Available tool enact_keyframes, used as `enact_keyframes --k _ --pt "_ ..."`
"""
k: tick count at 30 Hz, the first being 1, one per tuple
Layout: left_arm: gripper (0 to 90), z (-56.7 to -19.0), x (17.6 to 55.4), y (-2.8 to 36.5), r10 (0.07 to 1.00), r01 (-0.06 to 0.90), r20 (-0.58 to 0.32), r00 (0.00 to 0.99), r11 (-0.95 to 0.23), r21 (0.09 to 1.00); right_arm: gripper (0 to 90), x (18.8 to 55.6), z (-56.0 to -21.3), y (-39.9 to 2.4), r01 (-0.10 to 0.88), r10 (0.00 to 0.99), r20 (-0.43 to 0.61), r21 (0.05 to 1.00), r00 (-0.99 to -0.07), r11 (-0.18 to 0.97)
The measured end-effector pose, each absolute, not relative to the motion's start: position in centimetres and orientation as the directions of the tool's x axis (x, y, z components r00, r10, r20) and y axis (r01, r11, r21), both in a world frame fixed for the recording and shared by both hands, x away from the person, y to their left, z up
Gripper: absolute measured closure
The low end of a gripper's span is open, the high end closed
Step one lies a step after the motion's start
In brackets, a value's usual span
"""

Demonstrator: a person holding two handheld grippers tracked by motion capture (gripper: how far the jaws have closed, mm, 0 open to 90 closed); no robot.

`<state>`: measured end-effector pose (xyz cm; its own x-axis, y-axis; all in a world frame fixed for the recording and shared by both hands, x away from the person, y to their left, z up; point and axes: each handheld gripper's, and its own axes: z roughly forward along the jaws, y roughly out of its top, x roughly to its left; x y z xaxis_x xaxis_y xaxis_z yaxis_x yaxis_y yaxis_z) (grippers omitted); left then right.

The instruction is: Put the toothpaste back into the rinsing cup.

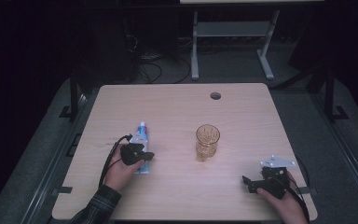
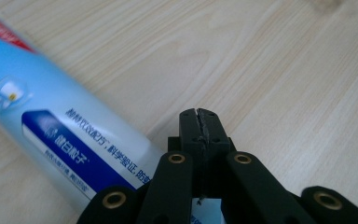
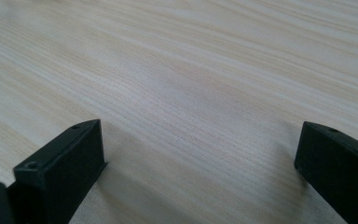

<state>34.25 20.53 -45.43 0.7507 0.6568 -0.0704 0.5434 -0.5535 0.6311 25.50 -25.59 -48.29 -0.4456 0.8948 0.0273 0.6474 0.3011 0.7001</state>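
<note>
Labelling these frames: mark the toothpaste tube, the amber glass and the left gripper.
toothpaste tube (image 2: 70, 130), left gripper view, on its blue label band.
amber glass (image 1: 207, 142), high view, on its patterned side wall.
left gripper (image 2: 200, 126), left gripper view, at the seam of its closed tips.

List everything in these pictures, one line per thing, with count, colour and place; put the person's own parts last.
toothpaste tube: one, blue and white, lying flat on the table's left part, beside the left gripper.
glass: one, amber, upright near the table's middle.
table: one, light wood, with a round hole near its far edge.
left gripper: one, black, jaws shut, next to the tube.
right gripper: one, black, jaws open over bare wood at the near right.
hands: two, one behind each gripper.
</note>
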Motion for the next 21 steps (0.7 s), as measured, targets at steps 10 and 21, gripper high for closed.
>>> enact_keyframes --k 10,21 --pt "90.0 -45.6 33.4 22.5 0.684 0.566 -0.074 0.726 -0.533 0.629 0.7 25.5 -48.3 -25.6 0.647 0.895 0.027 0.7 -0.446 0.301" --pt "90.0 -45.6 32.9 24.4 0.714 0.587 -0.072 0.697 -0.509 0.629 0.7 25.5 -48.3 -25.6 0.646 0.894 0.027 0.701 -0.447 0.302"
